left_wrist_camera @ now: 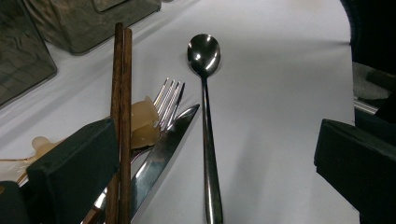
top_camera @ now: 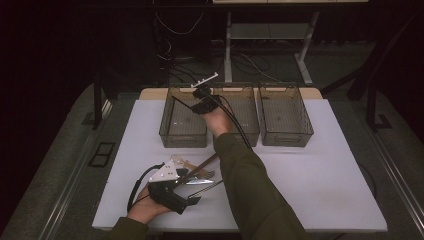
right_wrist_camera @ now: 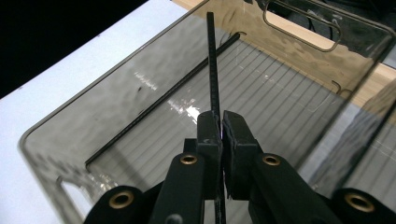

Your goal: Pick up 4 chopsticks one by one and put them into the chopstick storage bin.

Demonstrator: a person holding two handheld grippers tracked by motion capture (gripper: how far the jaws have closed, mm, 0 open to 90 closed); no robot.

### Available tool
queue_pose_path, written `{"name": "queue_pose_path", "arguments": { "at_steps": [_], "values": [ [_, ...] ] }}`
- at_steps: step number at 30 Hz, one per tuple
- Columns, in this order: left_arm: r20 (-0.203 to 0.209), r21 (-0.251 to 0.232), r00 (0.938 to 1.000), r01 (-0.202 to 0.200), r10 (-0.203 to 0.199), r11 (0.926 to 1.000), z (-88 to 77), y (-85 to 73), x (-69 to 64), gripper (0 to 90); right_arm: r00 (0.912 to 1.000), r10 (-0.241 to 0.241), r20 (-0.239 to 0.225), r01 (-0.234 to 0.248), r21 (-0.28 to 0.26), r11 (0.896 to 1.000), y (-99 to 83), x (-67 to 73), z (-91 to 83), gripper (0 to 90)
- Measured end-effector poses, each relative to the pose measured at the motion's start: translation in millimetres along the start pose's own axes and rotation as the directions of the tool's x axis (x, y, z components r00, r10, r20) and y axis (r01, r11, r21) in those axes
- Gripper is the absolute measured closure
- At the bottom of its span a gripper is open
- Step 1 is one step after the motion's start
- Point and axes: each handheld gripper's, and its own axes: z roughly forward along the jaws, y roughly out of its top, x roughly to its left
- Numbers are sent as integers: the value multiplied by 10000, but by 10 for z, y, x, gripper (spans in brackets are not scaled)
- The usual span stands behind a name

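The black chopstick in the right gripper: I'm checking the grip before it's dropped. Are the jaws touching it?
Touching. In the right gripper view the right gripper has both jaws pressed against the black chopstick over the bin.

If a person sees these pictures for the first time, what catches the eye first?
Three clear bins stand in a row at the far side of the white table. The right gripper holds a black chopstick over the left bin, where another one lies. Near the left gripper, a spoon, fork, knife and brown chopsticks lie together.

sleeves: olive-green, long, on both forearms [top_camera: 255,190]
left hand-held gripper [top_camera: 172,192]: black body, pale grey three-cornered plate on top, black cable looping off
right hand-held gripper [right_wrist_camera: 221,128]: black jaws, brass-coloured screws, black cable
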Motion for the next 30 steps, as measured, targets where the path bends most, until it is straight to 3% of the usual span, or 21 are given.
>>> {"name": "queue_pose_path", "arguments": {
  "at_steps": [7, 12, 15, 23, 30],
  "values": [
    [27, -17, 10000, 34, -34, 10000, 2, 4, 8, 0, 9997, 126, 201, -130, 191, 9997, 51, 70, 196, 852],
    [52, 3, 10000, 32, -32, 10000, 2, -1, 12, 0, 9997, 74, 242, -74, 23, 10000, 47, 77, 203, 732],
    [41, -20, 10000, 26, -26, 10000, 0, -1, 12, 0, 9996, 71, 277, -71, -33, 10000, 37, 68, 160, 659],
    [39, 50, 10000, 23, -23, 10000, -1, -3, 12, 0, 9998, 152, -147, -158, -439, 9989, -45, -34, -24, 474],
    [52, 77, 10000, 26, -26, 10000, -10, -2, 20, 0, 9981, -396, -470, 356, -819, 9960, -162, -70, -226, 342]
  ]
}}
